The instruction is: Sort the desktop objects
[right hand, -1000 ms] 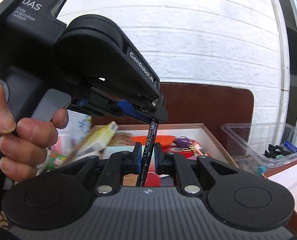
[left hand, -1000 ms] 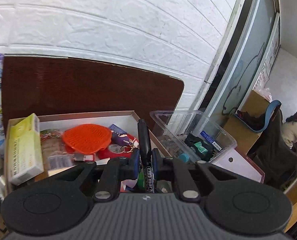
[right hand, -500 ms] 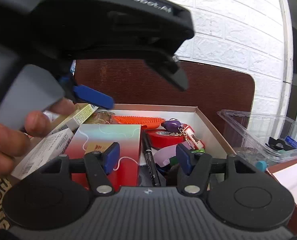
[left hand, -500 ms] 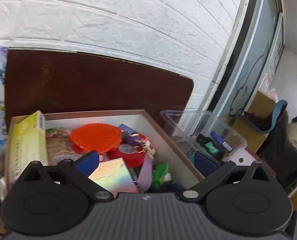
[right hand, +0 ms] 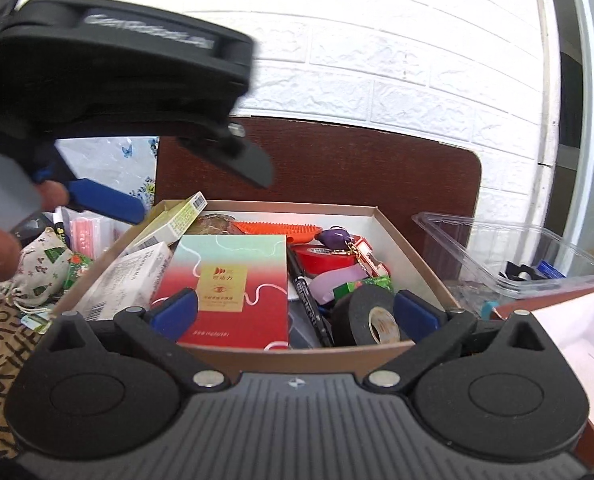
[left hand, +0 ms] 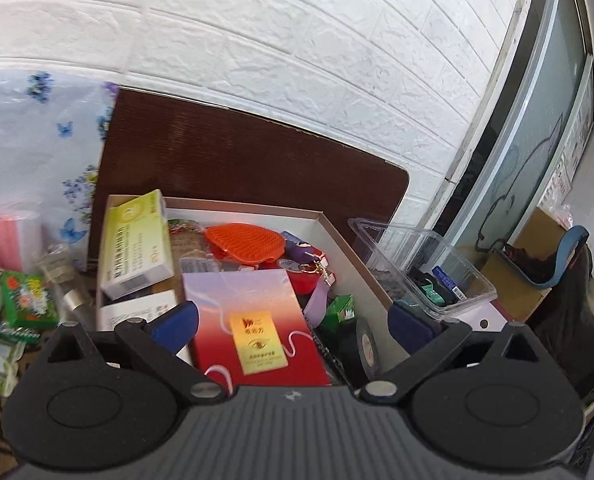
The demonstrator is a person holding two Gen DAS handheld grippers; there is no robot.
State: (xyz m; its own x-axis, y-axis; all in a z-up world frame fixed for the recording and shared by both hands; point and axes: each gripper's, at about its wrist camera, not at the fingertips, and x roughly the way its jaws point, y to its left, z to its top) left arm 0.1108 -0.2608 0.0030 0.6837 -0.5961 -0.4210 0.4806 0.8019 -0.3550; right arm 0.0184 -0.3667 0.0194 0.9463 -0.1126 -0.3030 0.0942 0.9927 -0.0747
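Desktop objects mostly lie in the cardboard box [left hand: 339, 236] already. From the left wrist view, a red booklet [left hand: 253, 320] fills the box's middle, a yellow-green carton [left hand: 135, 248] leans at its left wall and an orange brush [left hand: 243, 242] sits toward its back. The left tool [left hand: 293, 322] is spread wide with nothing between its blue pads. Left of the box, green packets [left hand: 27, 300] wait on the bench, so sorting looks unfinished.

From the right wrist view, a black marker [right hand: 311, 304] lies in the box beside the booklet, with a black tape roll [right hand: 367, 314] at the box's near right corner. The right tool [right hand: 295, 314] has just been opening and is released, empty. A clear tub [right hand: 517, 248] right of the box holds a few small items.
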